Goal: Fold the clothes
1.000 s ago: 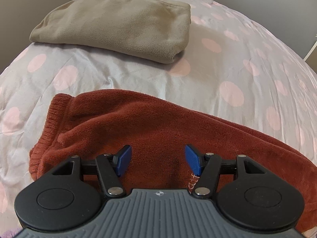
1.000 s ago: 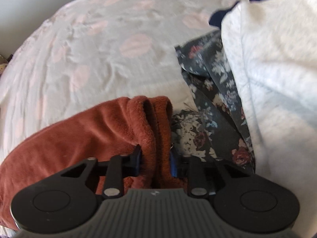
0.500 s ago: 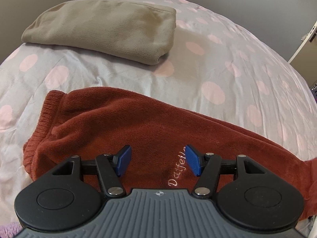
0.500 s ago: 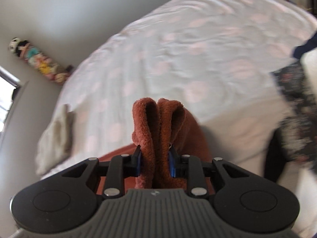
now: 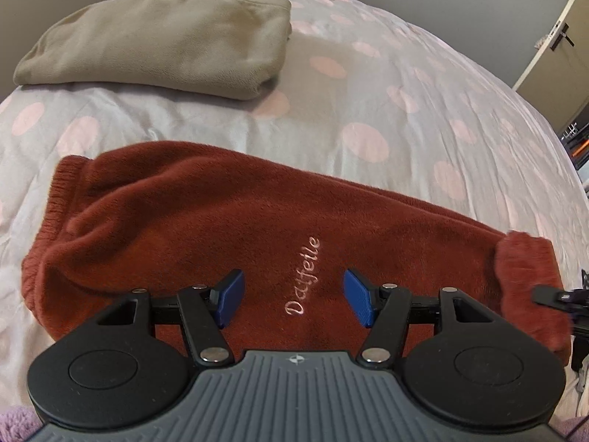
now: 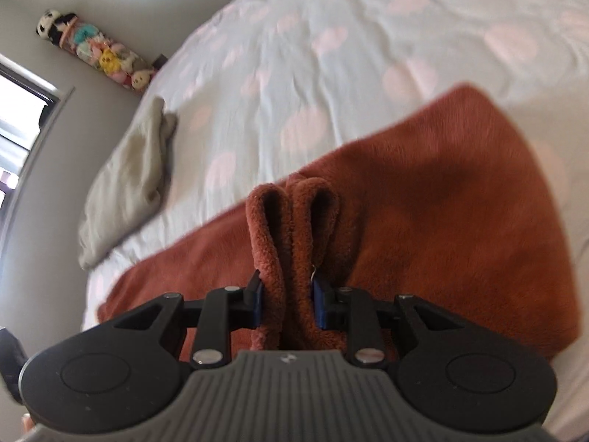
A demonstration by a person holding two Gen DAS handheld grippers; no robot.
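Observation:
Rust-red fleece trousers [image 5: 228, 228] with pale embroidered lettering lie across the bed, ribbed waistband at the left. My left gripper [image 5: 292, 300] hovers just above them, open, with nothing between its blue pads. In the right wrist view my right gripper [image 6: 287, 302] is shut on the doubled leg ends of the rust-red fleece trousers [image 6: 441, 199], which stand up between the pads in two folds; the rest of the garment spreads beyond. That held end also shows at the right edge of the left wrist view, with the right gripper's black finger [image 5: 552, 296] beside it.
A folded beige fleece garment [image 5: 162, 44] rests at the far left of the bed [image 5: 423, 84], whose cover is grey with pink dots. The folded beige garment [image 6: 129, 180] lies near the wall in the right wrist view. A tube of plush toys [image 6: 99, 49] stands in the corner.
My right gripper has carried the leg ends leftwards across the bed, away from the floral and white clothes, doubling the trousers over. The left gripper drifted slightly, revealing the lettering.

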